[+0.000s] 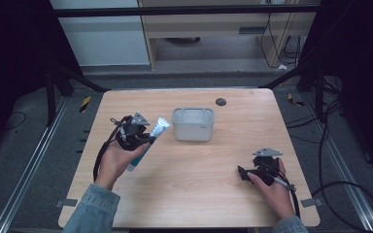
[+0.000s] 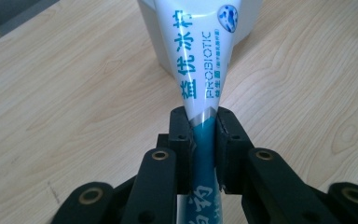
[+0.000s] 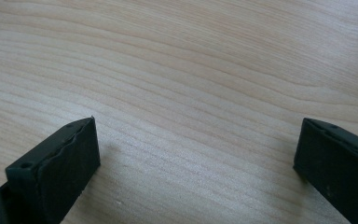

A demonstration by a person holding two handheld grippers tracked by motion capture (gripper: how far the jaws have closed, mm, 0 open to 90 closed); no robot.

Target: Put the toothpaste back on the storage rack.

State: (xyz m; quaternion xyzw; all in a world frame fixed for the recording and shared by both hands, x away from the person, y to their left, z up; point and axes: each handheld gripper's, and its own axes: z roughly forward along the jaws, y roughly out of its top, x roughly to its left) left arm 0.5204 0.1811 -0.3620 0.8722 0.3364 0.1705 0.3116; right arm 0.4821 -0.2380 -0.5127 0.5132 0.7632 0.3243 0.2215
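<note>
the toothpaste tube is clamped in the left gripper, the jaws pressed flat on either side of it near the line where its white body turns teal (the print reads "probiotic"). in the high view its long axis runs from about 7 o'clock to 1 o'clock, the wide crimped end up and forward, the teal end down by the left hand. that crimped end points straight at the grey bin, which stands just beyond it at roughly 2 o'clock from the gripper, near but not touching as far as i can tell. in the left gripper view the tube rises in front of the bin. the likely move is a short carry forward and right along that axis. the right gripper, jaws spread and holding nothing, rests low over the table at 4 o'clock, well apart from the bin, so the left is plainly the nearer.
</note>
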